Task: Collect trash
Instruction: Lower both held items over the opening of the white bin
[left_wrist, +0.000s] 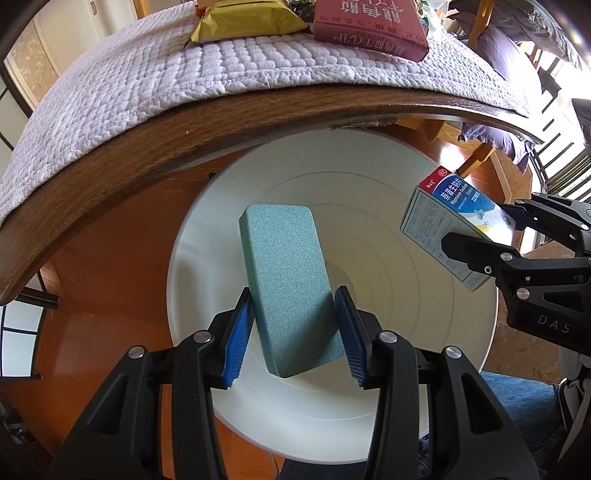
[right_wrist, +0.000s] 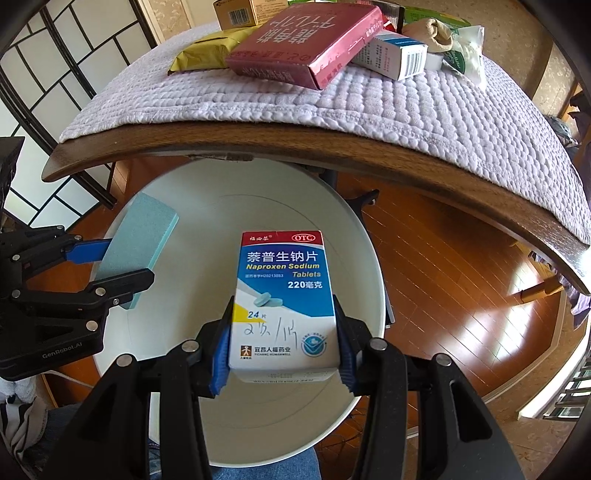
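Table edge hides part of the white bin's rim.

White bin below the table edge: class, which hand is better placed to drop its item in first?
Left, marginally. Its claw holds the green foam block over the white bin's middle; the right claw holds its Naproxen box nearer the rim.

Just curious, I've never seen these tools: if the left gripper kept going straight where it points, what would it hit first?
Probably the inside bottom of the white bin, entered with the green block the left gripper holds; nothing else shows between.
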